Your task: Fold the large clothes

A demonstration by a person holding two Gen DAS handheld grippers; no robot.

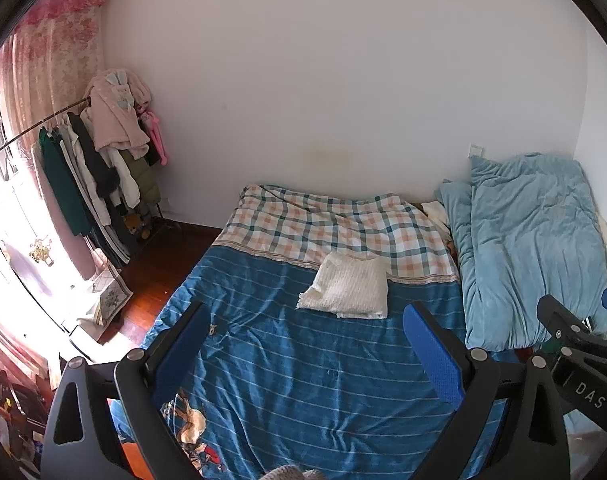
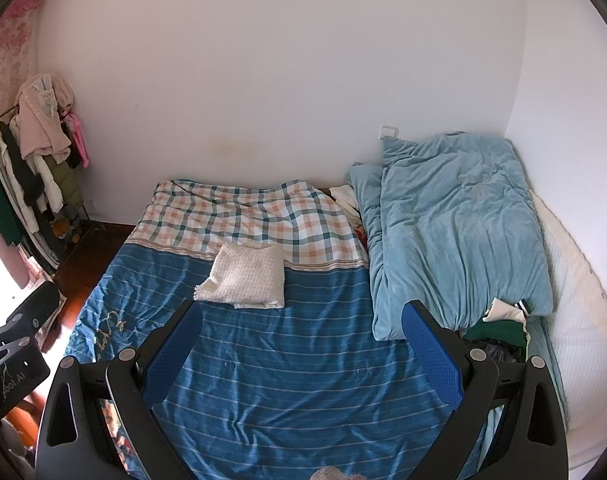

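A: Entry, gripper state. The left gripper (image 1: 307, 354) is seen spread wide above the bed, nothing held between its blue pads (image 1: 433, 354). The right gripper (image 2: 303, 350) is likewise spread apart and nothing is gripped by it. Both are held over the near part of the blue striped quilt (image 2: 287, 380), with no cloth touched.

B: Position of the garment to be recorded.

A: A folded cream knit garment (image 2: 245, 282) is laid flat on the quilt, beyond the fingers, at the seam where the blue stripes meet the plaid section (image 2: 247, 218). One ragged edge is seen at its near left corner.

B: Surroundings?

A: A light blue duvet (image 2: 459, 232) is bunched along the right side of the bed. Green and white clothes (image 2: 501, 326) are noted at its near end. A clothes rack (image 1: 99, 160) is seen at the far left, against the wall, beside a pink curtain (image 1: 55, 60).
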